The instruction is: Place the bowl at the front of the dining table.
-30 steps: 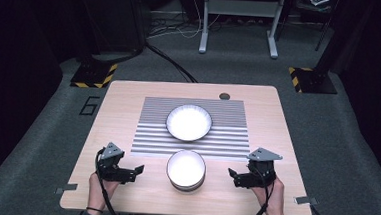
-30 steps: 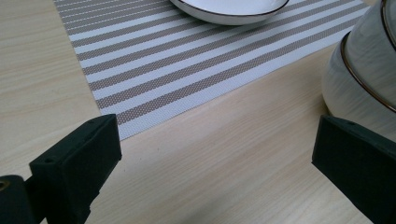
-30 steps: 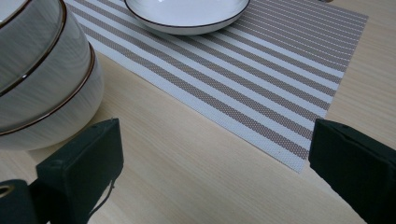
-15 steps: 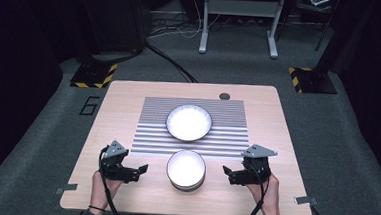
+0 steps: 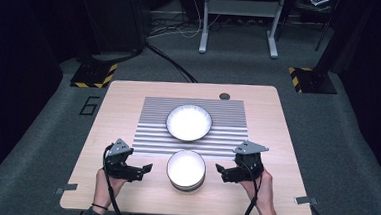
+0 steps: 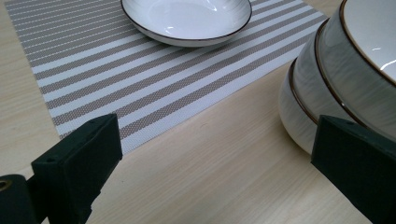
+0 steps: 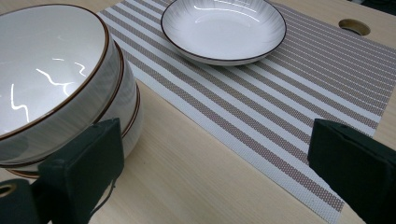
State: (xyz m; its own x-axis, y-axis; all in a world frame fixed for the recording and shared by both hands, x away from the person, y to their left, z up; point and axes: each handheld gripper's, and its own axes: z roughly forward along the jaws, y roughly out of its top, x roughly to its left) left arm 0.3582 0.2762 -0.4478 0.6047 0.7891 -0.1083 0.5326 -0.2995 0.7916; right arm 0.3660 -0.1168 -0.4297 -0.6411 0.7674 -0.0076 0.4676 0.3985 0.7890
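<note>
Stacked bowls (image 5: 186, 169) are sitting on the bare tabletop (image 5: 129, 98) near its front edge, just short of the striped placemat (image 5: 152, 120), where a shallow dish (image 5: 189, 122) is resting. The left hand-held gripper (image 5: 142, 169) and right hand-held gripper (image 5: 220, 170) are flanking the stack, jaws spread wide, gripping nothing; lifting appears not yet begun. Open room is lying on both sides
</note>
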